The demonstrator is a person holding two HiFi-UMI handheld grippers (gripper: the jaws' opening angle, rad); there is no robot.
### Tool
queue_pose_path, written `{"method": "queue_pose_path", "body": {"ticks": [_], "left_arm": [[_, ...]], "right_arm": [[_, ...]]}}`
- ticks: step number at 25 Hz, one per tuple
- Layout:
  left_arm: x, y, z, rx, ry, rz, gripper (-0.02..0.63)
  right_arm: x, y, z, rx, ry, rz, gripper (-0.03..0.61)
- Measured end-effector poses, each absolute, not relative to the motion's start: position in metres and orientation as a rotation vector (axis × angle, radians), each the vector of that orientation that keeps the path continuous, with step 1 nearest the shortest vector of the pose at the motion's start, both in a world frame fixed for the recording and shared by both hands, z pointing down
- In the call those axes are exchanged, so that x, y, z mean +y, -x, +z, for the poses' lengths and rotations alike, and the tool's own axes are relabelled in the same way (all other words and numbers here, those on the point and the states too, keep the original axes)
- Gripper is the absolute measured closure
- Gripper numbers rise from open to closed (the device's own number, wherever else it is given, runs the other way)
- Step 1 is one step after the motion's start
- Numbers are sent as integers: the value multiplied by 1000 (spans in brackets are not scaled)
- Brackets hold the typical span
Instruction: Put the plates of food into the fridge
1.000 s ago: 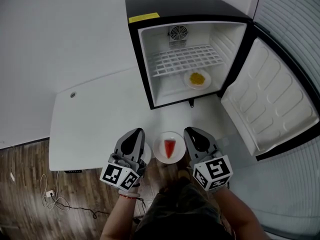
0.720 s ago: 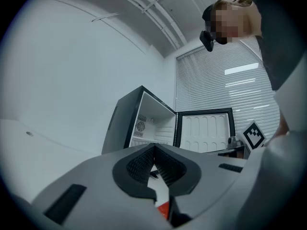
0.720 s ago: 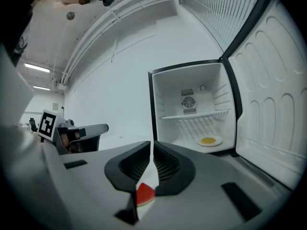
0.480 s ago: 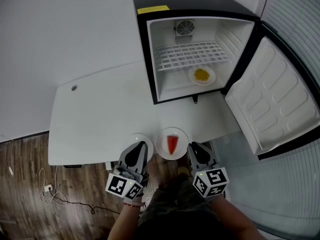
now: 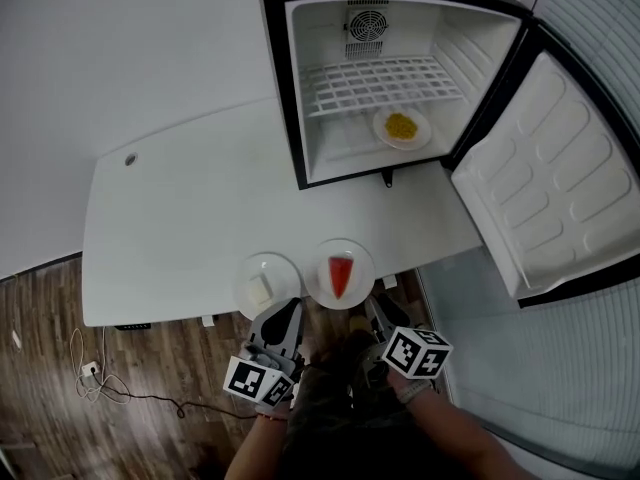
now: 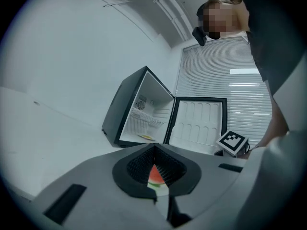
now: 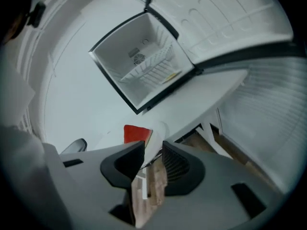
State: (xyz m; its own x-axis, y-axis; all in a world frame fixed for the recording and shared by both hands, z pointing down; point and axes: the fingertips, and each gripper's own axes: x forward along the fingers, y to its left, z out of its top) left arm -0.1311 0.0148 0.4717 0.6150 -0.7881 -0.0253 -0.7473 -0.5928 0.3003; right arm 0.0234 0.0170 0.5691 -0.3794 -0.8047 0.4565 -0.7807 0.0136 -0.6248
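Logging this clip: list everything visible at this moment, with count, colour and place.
fridge: 1, black outside, white inside, on the table's far side
fridge door: 1, white lining, swung open to the right
wire shelf: 1, white, inside the fridge
plate of yellow food: 1, white, on the fridge floor
watermelon plate: 1, white with a red slice, at the table's near edge
plate with a pale block: 1, white, left of the watermelon plate
table: 1, white
cables: dark, on the wooden floor, left
blinds: white, right
left gripper: 1, grey, jaws together, empty
right gripper: 1, grey, jaws have just been opening, watermelon plate's rim between them
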Motion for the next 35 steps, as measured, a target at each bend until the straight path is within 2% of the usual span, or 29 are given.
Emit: {"method": "queue_pose_path", "body": {"ticks": [7, 17, 20, 35], "left_arm": [[17, 126, 483, -1219, -2563, -218, 607], [8, 128, 487, -1215, -2541, -200, 607], [6, 128, 489, -1218, -2528, -197, 607], [-34, 120, 474, -1269, -2503, -226, 607]], "right_arm": [[6, -13, 602, 1715, 1448, -1692, 469], [-8, 3, 607, 1590, 1207, -1777, 471], [-9, 3, 607, 1568, 1172, -1791, 546], [-20, -17, 594, 1546, 1144, -1837, 565]]}}
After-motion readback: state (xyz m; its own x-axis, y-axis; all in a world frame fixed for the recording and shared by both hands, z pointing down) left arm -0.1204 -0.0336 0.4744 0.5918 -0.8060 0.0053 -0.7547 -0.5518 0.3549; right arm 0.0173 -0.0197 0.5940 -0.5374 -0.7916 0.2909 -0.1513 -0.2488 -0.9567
